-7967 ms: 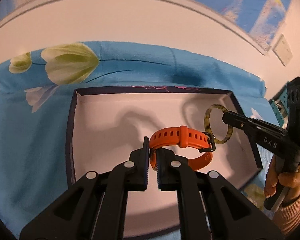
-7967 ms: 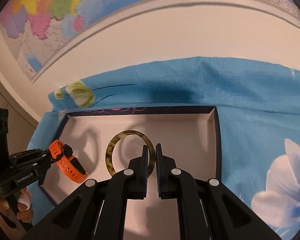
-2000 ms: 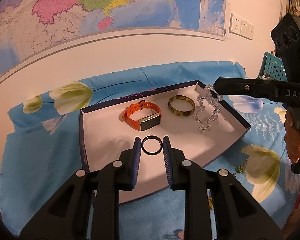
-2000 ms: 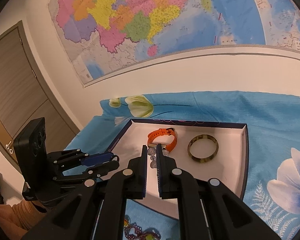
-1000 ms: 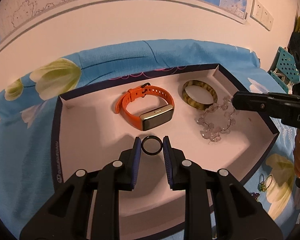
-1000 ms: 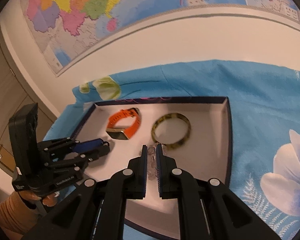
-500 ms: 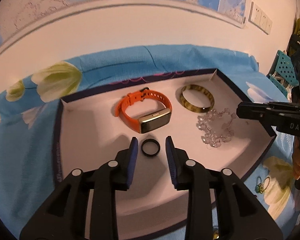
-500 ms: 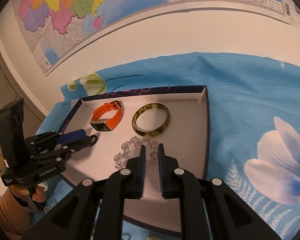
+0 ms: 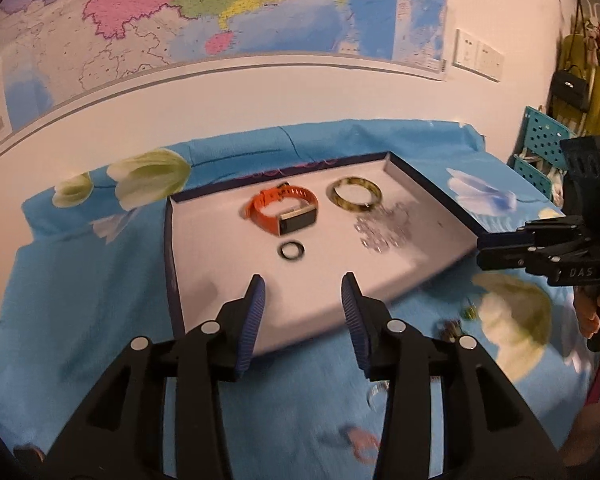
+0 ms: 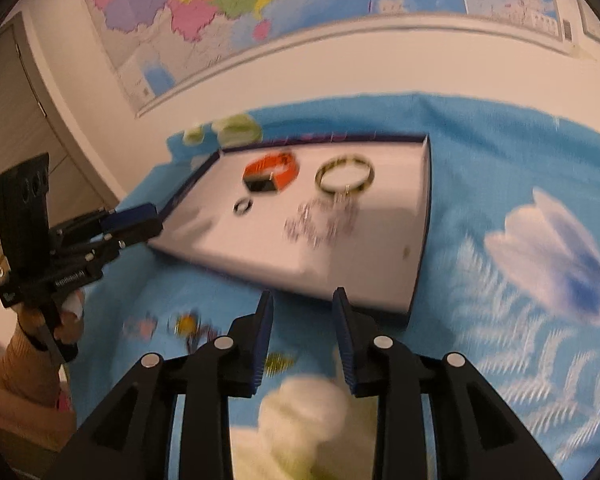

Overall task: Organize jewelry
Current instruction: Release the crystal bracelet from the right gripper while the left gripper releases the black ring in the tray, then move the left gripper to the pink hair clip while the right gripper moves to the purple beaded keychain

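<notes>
A white tray with a dark rim lies on the blue flowered cloth. In it are an orange watch, a tortoiseshell bangle, a clear bead bracelet and a small black ring. My left gripper is open and empty, above the tray's near edge. My right gripper is open and empty, above the cloth just in front of the tray; it shows at the right of the left wrist view.
Small loose jewelry pieces lie on the cloth in front of the tray, blurred. A clear ring and a pink piece lie near my left fingers. A wall with a map stands behind. A teal crate is at the right.
Both grippers have opened wide and pulled back from the tray. The black ring and the bead bracelet now lie free in the tray.
</notes>
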`<state>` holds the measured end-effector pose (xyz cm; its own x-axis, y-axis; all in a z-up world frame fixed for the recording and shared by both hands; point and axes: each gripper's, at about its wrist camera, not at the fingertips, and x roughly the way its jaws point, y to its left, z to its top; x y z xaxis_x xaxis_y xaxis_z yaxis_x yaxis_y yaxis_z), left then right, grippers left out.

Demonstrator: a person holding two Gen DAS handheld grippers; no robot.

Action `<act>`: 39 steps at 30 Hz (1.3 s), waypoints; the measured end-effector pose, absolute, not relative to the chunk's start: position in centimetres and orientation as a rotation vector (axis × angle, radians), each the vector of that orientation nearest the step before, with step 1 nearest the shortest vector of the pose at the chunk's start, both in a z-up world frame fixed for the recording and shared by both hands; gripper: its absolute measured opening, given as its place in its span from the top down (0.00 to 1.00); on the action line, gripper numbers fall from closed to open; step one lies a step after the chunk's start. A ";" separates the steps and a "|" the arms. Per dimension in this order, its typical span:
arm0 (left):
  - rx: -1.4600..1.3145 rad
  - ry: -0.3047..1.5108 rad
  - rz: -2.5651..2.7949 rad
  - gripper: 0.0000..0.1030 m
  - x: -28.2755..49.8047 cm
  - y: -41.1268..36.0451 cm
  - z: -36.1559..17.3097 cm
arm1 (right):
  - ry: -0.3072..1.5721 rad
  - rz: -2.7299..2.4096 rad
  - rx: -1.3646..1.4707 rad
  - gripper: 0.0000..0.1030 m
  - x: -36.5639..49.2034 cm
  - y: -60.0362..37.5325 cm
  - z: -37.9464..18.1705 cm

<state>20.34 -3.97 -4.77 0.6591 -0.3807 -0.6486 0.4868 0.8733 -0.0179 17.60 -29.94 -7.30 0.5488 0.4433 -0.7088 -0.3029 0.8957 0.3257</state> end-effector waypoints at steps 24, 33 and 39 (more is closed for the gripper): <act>0.164 0.769 -0.537 0.61 13.5 -0.9 -8.0 | 0.957 0.430 0.214 0.93 14.8 -29.5 -10.0; 0.176 0.799 -0.576 0.61 12.8 -1.8 -8.9 | 0.940 0.432 0.257 0.86 14.2 -30.0 -9.5; 0.183 0.830 -0.582 0.63 12.9 -2.5 -9.6 | 0.930 0.425 0.250 0.71 14.9 -29.1 -9.6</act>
<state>12.89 -2.52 -9.65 0.5299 -0.4153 -0.7395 0.5542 0.8295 -0.0688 14.85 -29.06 -9.62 0.5236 0.4570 -0.7190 -0.2452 0.8891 0.3865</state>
